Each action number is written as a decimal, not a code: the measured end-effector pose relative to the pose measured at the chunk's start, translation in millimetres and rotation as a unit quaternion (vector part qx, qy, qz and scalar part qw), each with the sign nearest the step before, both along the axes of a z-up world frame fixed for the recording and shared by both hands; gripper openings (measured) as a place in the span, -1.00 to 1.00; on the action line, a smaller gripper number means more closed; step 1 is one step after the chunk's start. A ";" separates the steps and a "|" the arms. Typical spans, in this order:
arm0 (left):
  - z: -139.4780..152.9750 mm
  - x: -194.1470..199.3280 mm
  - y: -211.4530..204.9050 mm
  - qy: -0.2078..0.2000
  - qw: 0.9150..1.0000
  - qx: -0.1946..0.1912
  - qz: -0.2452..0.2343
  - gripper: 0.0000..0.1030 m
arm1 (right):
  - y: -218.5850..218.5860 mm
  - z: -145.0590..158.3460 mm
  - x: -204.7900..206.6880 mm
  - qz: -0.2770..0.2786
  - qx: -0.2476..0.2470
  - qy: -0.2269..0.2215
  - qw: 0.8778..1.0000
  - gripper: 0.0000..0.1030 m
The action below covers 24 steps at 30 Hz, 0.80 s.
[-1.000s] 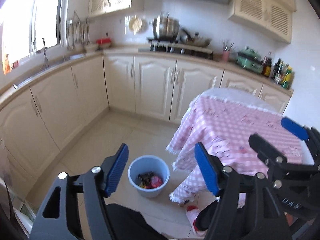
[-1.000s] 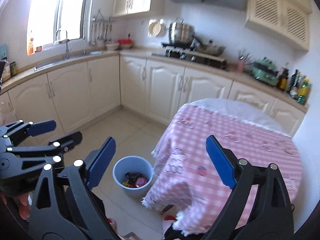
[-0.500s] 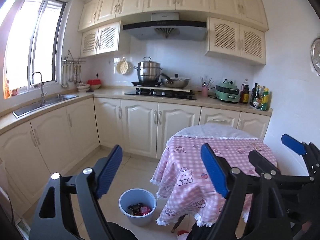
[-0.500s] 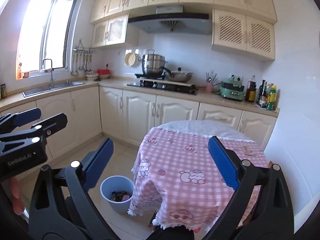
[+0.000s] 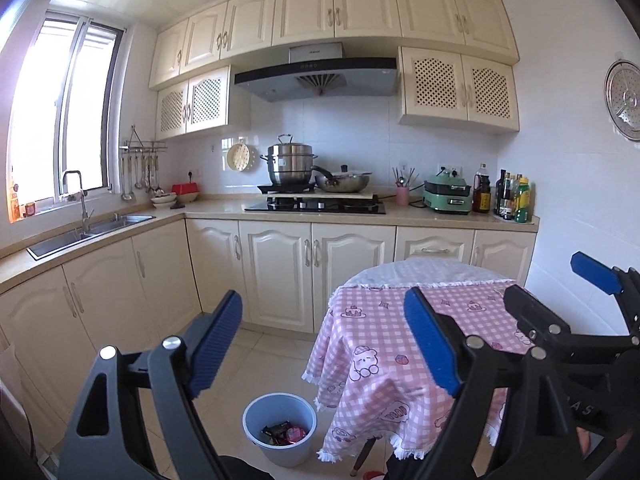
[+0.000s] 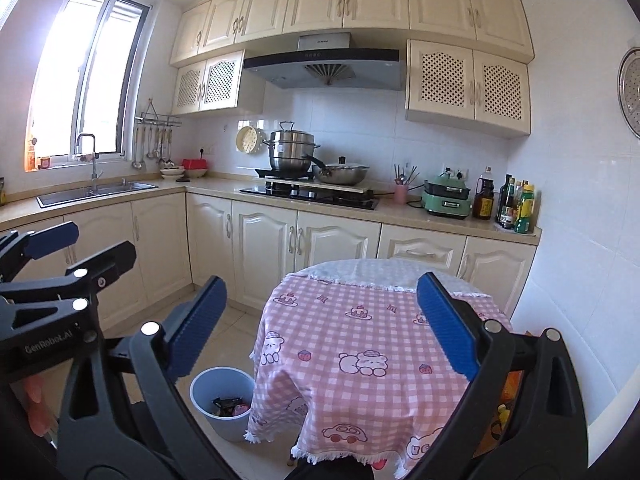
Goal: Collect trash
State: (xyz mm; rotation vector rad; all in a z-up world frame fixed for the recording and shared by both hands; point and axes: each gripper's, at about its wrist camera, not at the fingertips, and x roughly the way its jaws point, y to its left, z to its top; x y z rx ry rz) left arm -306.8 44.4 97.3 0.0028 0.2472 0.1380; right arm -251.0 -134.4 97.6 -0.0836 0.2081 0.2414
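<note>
A light blue trash bin point(image 5: 279, 428) stands on the tiled floor left of the round table; it holds dark and red wrappers point(image 5: 285, 434). It also shows in the right wrist view point(image 6: 222, 400). My left gripper point(image 5: 324, 340) is open and empty, held high above the bin. My right gripper point(image 6: 322, 324) is open and empty, over the near part of the table with the pink checked cloth point(image 6: 360, 344). The left gripper shows at the left edge of the right wrist view point(image 6: 60, 264), and the right gripper at the right of the left wrist view point(image 5: 560, 300).
Cream cabinets point(image 5: 280, 272) line the back and left walls. A sink point(image 5: 88, 232) is at the left, a stove with pots point(image 5: 316, 200) in the middle, bottles point(image 5: 512, 200) at the right. Orange items point(image 6: 508, 392) lie low right of the table.
Both grippers have tilted up and drawn back from the bin, so the view now takes in the whole kitchen. Both stay open and empty.
</note>
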 end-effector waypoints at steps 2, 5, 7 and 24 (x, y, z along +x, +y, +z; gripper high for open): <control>-0.1 -1.7 -1.0 -0.008 1.000 0.000 0.001 0.57 | -0.1 0.3 -2.8 -0.002 0.001 -0.004 1.000 0.83; -0.3 -4.0 -1.2 -0.020 1.000 -0.001 0.003 0.58 | -0.9 1.9 -5.7 -0.002 0.001 -0.012 1.000 0.83; -0.3 -3.7 -1.5 -0.021 1.000 0.001 0.006 0.58 | -1.3 2.9 -7.4 -0.003 0.001 -0.016 1.000 0.83; -6.5 -1.3 -4.1 -0.020 1.000 0.009 0.012 0.58 | -1.4 1.7 -5.2 0.001 0.002 -0.009 1.000 0.84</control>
